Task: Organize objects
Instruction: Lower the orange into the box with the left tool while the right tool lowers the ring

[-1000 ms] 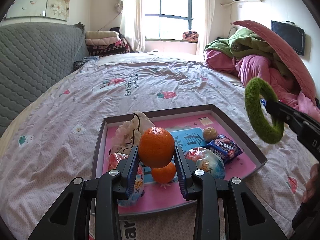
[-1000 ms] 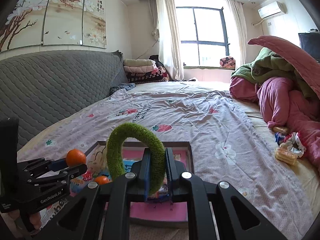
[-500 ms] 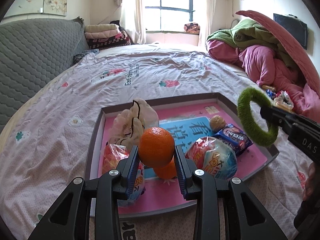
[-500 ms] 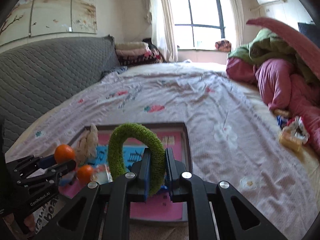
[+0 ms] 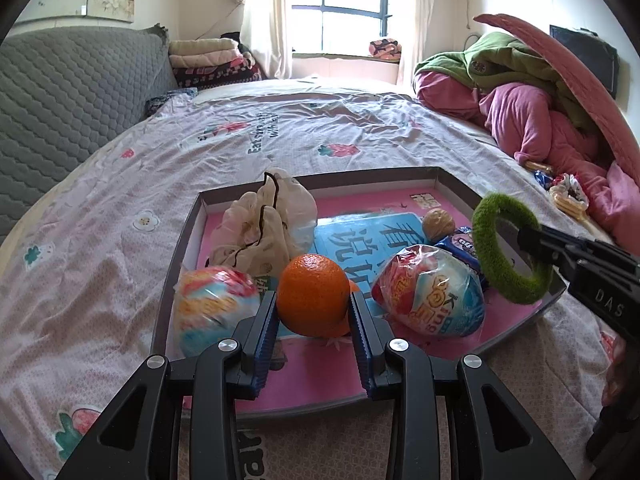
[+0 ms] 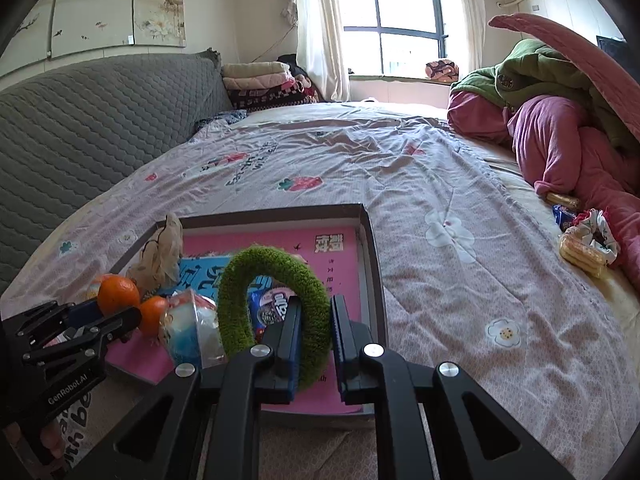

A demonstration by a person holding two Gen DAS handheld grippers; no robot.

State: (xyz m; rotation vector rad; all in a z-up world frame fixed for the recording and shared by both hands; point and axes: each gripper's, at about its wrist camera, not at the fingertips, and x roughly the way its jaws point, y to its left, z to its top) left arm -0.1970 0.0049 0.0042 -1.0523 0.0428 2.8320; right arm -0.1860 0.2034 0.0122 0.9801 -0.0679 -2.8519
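Holding an orange between its fingers, the left gripper is hovering over the near end of the tray on the bed, with a second orange lying directly beneath. The right gripper is pinching one side of a green ring, which is standing upright above the tray's right part. Both loads are sitting above the tray floor, so the coming move looks to be mostly downward; the left seems nearer to setting down.
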